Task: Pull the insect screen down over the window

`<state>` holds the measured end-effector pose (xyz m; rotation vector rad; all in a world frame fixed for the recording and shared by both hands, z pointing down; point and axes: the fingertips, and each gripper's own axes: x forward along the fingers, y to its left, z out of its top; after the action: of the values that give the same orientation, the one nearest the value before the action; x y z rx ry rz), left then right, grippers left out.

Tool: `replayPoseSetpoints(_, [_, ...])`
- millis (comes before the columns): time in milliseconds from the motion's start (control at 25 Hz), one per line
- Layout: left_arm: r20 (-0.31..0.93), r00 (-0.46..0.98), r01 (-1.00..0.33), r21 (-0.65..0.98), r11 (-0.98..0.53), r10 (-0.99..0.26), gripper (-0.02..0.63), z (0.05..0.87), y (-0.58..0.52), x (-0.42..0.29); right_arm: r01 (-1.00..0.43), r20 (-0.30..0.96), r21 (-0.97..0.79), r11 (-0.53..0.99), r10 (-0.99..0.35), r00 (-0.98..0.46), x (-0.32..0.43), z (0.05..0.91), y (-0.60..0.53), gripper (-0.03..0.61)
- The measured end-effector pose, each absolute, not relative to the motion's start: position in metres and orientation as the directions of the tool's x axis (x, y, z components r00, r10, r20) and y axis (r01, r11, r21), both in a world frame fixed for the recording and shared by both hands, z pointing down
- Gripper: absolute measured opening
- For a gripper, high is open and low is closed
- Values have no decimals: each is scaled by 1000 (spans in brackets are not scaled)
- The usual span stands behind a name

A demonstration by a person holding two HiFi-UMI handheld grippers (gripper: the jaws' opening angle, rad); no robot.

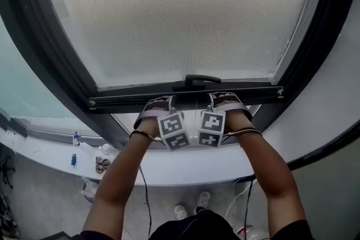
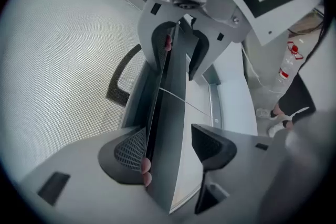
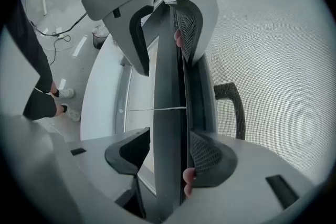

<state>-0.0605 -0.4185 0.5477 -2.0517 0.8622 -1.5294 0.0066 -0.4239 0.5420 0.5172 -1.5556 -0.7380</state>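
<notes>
Fingers (image 2: 128,150) of left gripper (image 2: 167,147) and right gripper (image 3: 167,152) stand apart, straddling the bottom bar (image 1: 121,100) of the insect screen (image 1: 180,14). Bar hangs near the sill (image 1: 180,174), short of it. Step: pull-down. Next: even downward drag on both sides.

White ledge (image 1: 169,174) is carrying a blue-capped bottle (image 1: 76,139), a small blue item (image 1: 73,159), a white lump (image 1: 107,149) and a brownish item (image 1: 102,164), all sitting near its left end. Floor (image 1: 34,199) below is carrying a bin (image 1: 90,189), cables (image 1: 145,199) and shoes (image 1: 180,212).
</notes>
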Motion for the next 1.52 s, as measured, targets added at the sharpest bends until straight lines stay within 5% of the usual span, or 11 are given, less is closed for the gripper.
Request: replayPoseSetpoints(1520, [663,226,-258,-665,-701,-713,247,551,-419,-60,109,702,712,694,-707,-83,7,548,-424,218])
